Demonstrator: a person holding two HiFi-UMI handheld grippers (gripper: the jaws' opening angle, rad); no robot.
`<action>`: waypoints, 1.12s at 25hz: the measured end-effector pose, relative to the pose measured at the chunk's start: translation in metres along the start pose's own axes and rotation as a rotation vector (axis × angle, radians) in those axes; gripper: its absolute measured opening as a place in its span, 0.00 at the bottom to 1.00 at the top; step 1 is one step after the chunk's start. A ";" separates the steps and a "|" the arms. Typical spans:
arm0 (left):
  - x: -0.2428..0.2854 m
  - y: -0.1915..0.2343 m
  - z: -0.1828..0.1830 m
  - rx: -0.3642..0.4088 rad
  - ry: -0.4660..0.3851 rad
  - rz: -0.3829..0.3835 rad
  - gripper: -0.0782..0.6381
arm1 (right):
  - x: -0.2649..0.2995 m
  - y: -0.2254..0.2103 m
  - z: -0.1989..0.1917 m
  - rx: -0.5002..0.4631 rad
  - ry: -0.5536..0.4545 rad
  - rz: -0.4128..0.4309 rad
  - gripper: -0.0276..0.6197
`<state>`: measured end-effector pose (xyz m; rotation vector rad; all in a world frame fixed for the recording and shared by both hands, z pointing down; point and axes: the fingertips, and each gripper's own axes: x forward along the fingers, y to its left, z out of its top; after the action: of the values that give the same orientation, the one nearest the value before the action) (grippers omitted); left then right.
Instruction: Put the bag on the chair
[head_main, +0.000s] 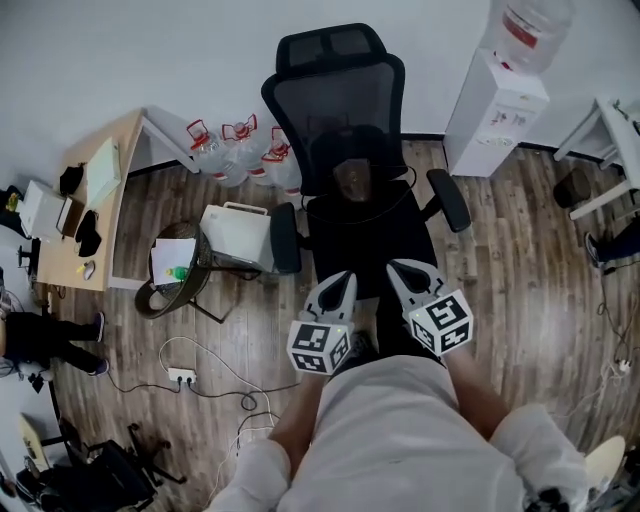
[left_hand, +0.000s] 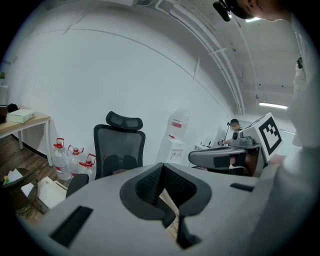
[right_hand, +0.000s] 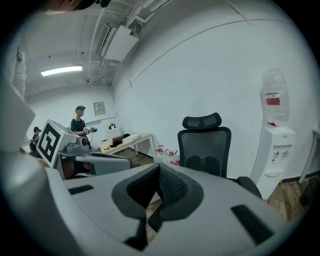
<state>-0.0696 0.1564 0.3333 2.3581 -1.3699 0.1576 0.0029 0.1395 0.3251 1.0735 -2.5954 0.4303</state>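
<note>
The black office chair stands in front of me on the wood floor, and it also shows in the left gripper view and the right gripper view. A dark bag with a brownish patch rests on the seat against the backrest. My left gripper and right gripper hover side by side over the seat's front edge, short of the bag. Both are shut with nothing between the jaws, as the left gripper and right gripper show in their own views.
A water dispenser stands right of the chair and several water bottles to its left. A white box and a wire basket sit by the left armrest. A desk and a power strip lie further left.
</note>
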 end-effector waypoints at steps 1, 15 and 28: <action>-0.003 -0.003 0.001 0.005 -0.002 -0.003 0.12 | -0.004 0.003 0.003 -0.002 -0.008 0.000 0.05; -0.045 -0.007 0.037 0.057 -0.053 -0.007 0.12 | -0.036 0.027 0.024 -0.016 -0.055 -0.035 0.05; -0.044 -0.018 0.046 0.074 -0.061 -0.029 0.12 | -0.048 0.026 0.026 0.003 -0.062 -0.057 0.05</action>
<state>-0.0815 0.1818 0.2729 2.4610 -1.3791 0.1314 0.0121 0.1771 0.2787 1.1760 -2.6108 0.3944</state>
